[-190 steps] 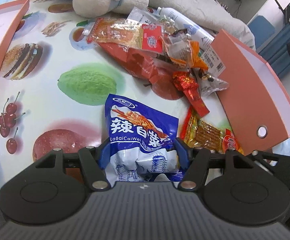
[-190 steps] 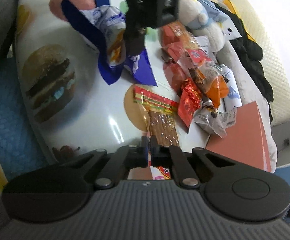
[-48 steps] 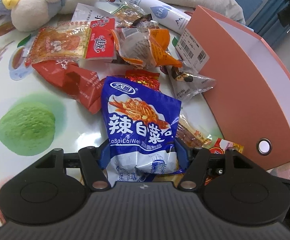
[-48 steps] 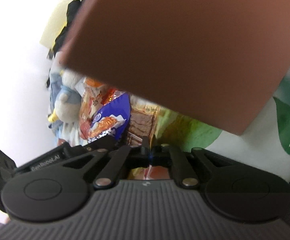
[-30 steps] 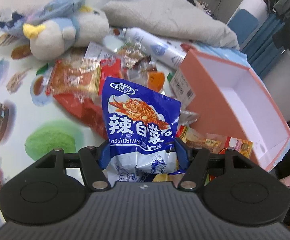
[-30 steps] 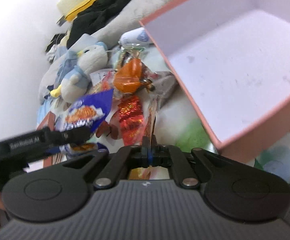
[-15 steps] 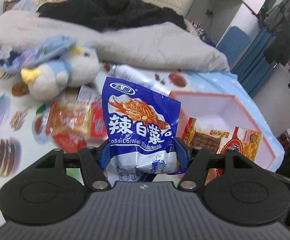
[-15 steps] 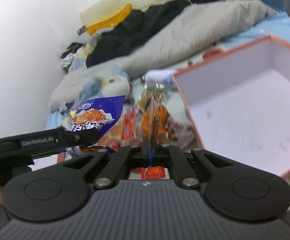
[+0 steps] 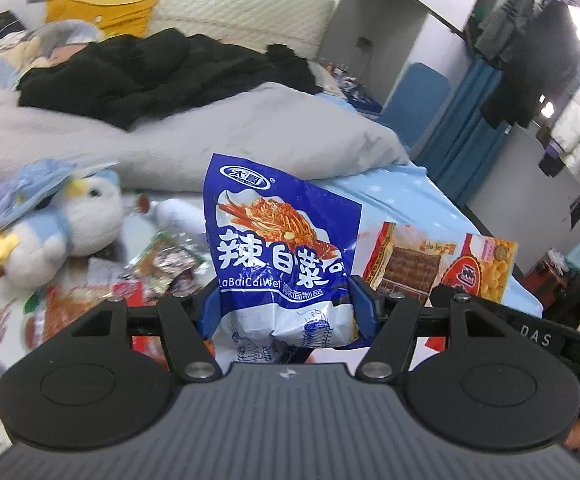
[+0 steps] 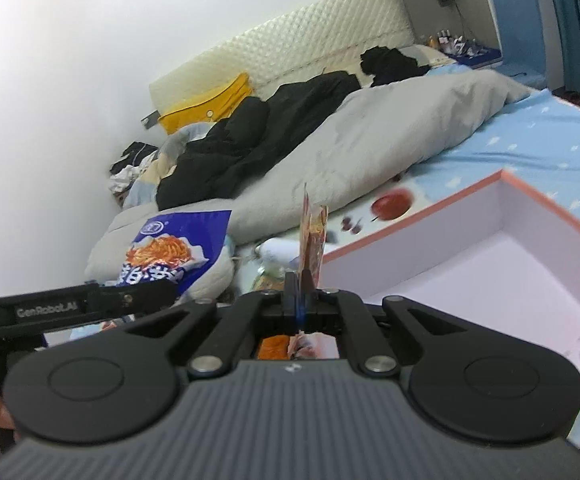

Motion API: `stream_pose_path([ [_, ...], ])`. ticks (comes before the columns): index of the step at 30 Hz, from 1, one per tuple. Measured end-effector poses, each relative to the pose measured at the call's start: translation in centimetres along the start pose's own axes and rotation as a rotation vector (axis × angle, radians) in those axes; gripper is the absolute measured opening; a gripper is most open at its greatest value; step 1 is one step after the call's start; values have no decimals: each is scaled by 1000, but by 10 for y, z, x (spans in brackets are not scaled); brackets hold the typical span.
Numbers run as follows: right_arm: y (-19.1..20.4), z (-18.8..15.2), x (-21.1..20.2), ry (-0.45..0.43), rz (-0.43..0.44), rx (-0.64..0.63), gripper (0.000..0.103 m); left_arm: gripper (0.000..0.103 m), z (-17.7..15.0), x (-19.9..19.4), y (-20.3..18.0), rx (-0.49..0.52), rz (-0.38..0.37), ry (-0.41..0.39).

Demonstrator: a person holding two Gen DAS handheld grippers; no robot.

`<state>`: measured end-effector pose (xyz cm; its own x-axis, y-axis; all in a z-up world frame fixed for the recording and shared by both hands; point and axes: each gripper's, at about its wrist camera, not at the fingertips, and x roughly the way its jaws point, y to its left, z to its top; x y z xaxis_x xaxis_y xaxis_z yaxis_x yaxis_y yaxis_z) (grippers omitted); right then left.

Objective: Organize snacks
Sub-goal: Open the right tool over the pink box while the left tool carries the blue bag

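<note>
My left gripper [image 9: 286, 304] is shut on a blue snack bag [image 9: 282, 248] with white Chinese letters and holds it upright in the air. The bag also shows in the right wrist view [image 10: 170, 252]. My right gripper [image 10: 298, 280] is shut on a flat yellow and red snack packet [image 10: 311, 236], seen edge-on; in the left wrist view [image 9: 437, 264] its face shows to the right of the blue bag. A pink box [image 10: 501, 184] with a white inside lies open at the right, below the packet.
Loose snack packets [image 9: 162, 260] lie on the fruit-print cloth beside a plush bird [image 9: 50, 236] and a white bottle [image 9: 174, 212]. Behind them are a grey duvet [image 9: 210, 136] and black clothes [image 9: 150, 72] on the bed.
Both grippers have risen and tilted up with their snacks. The view now takes in the bed and room, and the snack pile has dropped lower in the left wrist view.
</note>
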<state>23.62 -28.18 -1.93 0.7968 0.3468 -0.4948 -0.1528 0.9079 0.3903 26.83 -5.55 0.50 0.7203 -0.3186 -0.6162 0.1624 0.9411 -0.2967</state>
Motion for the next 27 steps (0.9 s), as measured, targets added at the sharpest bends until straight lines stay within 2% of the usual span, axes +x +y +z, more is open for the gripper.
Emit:
stream_pose_path([
  [8, -46, 11, 1, 8, -70, -21, 4, 69, -4, 48, -47, 48, -50, 74],
  [15, -82, -15, 16, 72, -136, -50, 4, 69, -23, 108, -75, 74, -59, 181],
  [21, -102, -38, 33, 113, -182, -70, 5, 69, -42, 154, -83, 106, -51, 254],
  [27, -100, -53, 45, 121, -209, -119, 7, 70, -52, 176, -77, 97, -40, 291],
])
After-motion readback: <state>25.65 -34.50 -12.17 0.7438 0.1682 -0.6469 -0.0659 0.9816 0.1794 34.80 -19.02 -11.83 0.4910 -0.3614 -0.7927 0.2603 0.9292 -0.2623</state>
